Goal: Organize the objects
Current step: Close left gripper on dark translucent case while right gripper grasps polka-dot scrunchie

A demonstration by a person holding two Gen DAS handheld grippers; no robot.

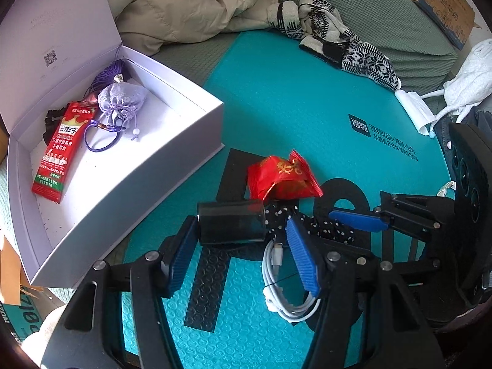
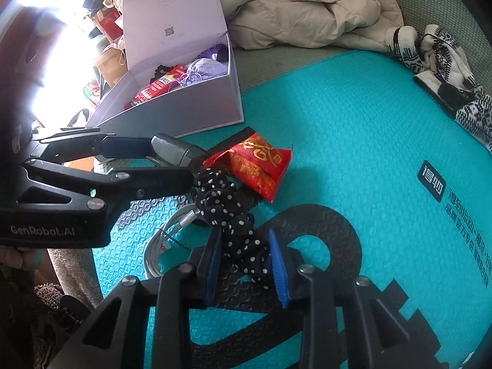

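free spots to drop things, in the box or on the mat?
Box: bare floor at its near end, below the red snack packet and purple pouch. Teal mat: bare between the box, the patterned scarf and the red wrapper. Crowded by both grippers: canister, scrunchie, cable.

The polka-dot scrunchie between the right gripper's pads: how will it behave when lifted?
The polka-dot scrunchie looks like soft gathered fabric, so it will probably squash and droop. It seems light. It lies against the white cable, which might snag.
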